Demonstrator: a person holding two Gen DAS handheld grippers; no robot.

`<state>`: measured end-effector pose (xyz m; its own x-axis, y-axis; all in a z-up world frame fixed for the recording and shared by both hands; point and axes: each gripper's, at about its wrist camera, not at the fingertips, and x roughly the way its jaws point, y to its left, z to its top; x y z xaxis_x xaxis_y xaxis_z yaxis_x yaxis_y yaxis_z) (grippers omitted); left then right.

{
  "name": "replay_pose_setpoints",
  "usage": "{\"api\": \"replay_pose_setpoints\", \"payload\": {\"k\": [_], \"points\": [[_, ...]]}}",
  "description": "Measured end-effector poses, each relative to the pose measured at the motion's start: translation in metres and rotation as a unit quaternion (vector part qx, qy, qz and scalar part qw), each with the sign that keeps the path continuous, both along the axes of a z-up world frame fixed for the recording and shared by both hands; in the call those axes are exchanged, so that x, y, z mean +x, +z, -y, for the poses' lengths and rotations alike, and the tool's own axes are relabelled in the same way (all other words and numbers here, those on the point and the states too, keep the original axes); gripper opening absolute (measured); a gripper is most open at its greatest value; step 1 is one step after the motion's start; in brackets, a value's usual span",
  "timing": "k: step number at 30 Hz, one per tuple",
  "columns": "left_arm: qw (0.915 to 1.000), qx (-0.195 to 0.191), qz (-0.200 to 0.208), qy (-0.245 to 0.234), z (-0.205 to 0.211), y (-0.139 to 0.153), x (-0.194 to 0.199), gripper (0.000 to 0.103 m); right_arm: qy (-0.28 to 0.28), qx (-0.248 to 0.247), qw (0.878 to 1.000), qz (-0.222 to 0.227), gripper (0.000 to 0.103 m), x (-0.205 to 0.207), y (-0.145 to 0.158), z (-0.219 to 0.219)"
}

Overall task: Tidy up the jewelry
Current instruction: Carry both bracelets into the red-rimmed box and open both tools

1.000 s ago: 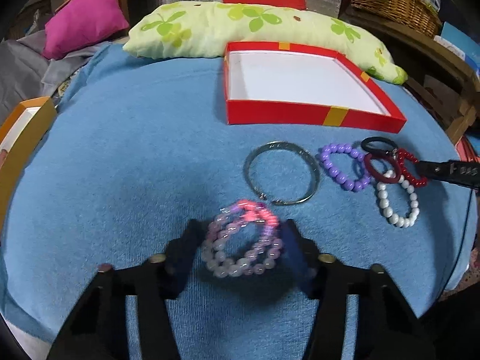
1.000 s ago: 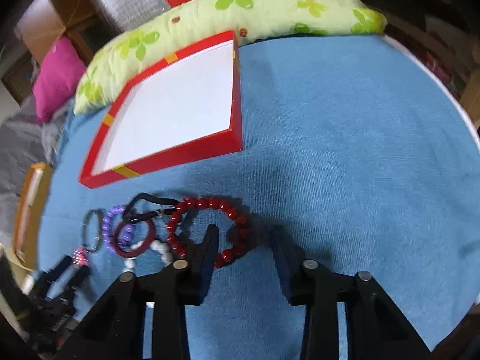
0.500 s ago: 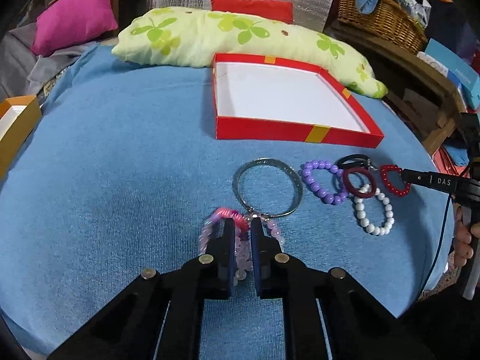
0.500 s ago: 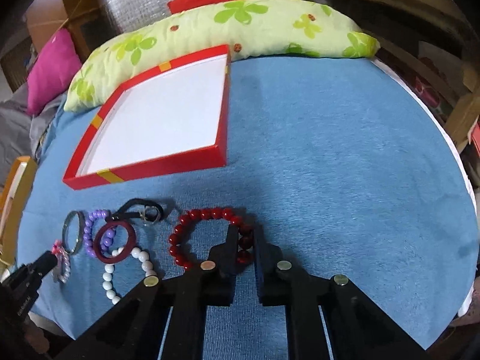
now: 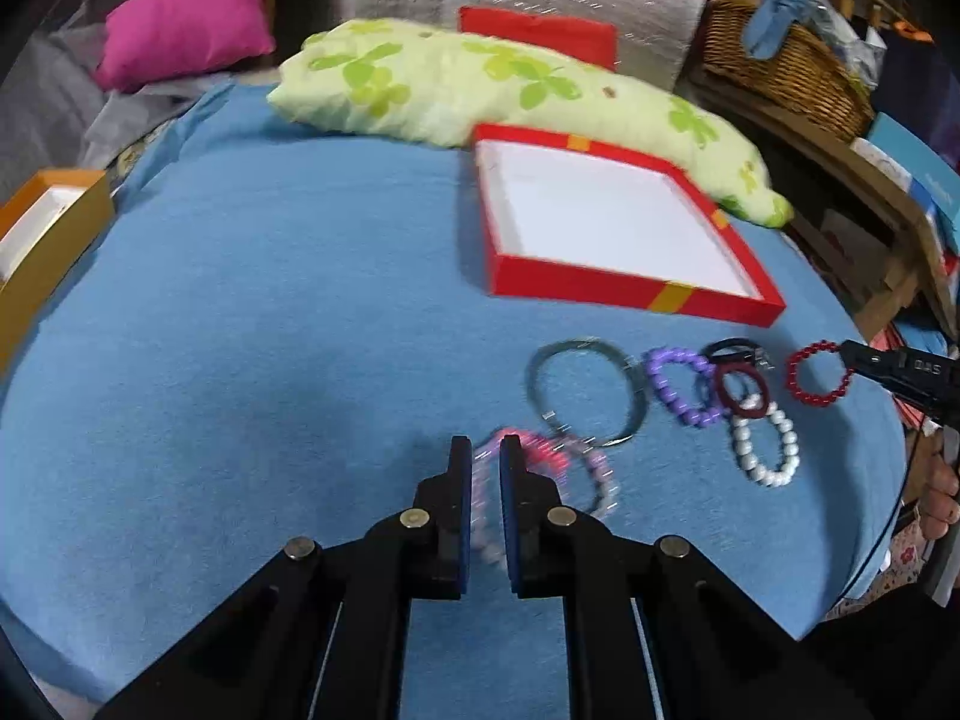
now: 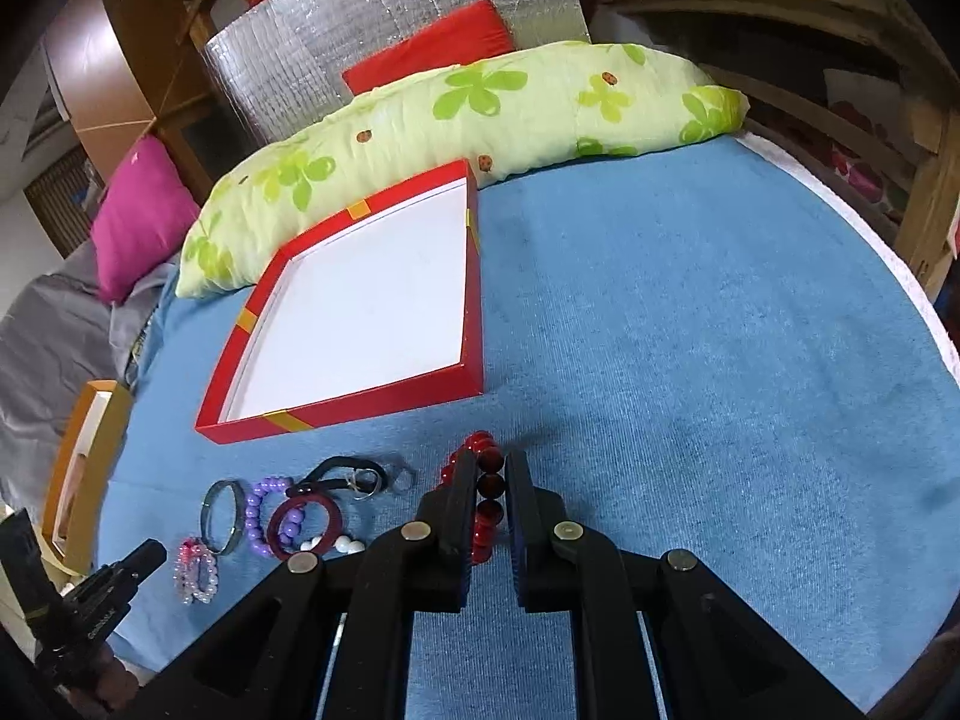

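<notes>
My left gripper (image 5: 483,459) is shut on a pink and lilac bead bracelet (image 5: 579,468), which trails blurred to the right of the fingers just over the blue cloth. The same bracelet (image 6: 195,570) shows at the left gripper's tip (image 6: 150,552) in the right wrist view. My right gripper (image 6: 489,468) is shut on a dark red bead bracelet (image 6: 489,486), seen hanging from its tip (image 5: 852,354) as a red loop (image 5: 795,372). The open red box (image 5: 600,285) with a white floor lies behind, holding nothing.
On the cloth lie a silver bangle (image 5: 534,378), a purple bead bracelet (image 5: 660,384), a dark red ring (image 5: 720,387), a black hair tie (image 5: 729,345) and a white bead bracelet (image 5: 744,450). A flowered pillow (image 5: 480,84) lies behind the box, an orange box (image 5: 54,240) at the left edge.
Both grippers have shut, the left on the pink bracelet, the right on the red one. The left has drawn its bracelet leftward off the bangle; the red one has risen from the pile.
</notes>
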<state>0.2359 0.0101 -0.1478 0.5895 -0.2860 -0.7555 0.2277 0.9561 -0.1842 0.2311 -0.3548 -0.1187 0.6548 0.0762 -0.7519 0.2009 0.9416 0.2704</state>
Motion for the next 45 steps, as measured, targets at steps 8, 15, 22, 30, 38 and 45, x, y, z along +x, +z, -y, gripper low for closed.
{"api": "replay_pose_setpoints", "payload": {"k": [8, 15, 22, 30, 38, 45], "points": [[0.9995, 0.004, -0.031, 0.0, -0.007, -0.014, -0.008, 0.046, 0.001, 0.006, 1.0, -0.005, 0.01, -0.001, -0.004, -0.002], [0.9975, 0.066, -0.014, -0.02, 0.013, -0.02, -0.009, 0.049, 0.011, 0.005, 1.0, -0.008, 0.01, 0.001, -0.006, -0.012], [0.9958, 0.083, 0.007, -0.037, 0.013, -0.015, -0.015, 0.008, 0.002, 0.008, 1.0, -0.013, 0.01, 0.0, -0.008, -0.01], [0.9973, 0.055, 0.043, -0.02, 0.004, 0.006, -0.015, 0.008, 0.007, 0.024, 0.999, 0.022, 0.01, -0.002, 0.005, -0.013], [0.9957, 0.026, 0.081, -0.037, 0.017, 0.046, 0.002, 0.008, 0.025, 0.049, 0.994, 0.093, 0.01, 0.008, 0.029, -0.025], [0.99, 0.003, 0.129, -0.057, 0.064, 0.081, 0.06, 0.008, 0.037, 0.096, 0.987, 0.123, 0.01, 0.041, 0.04, -0.039]]}}
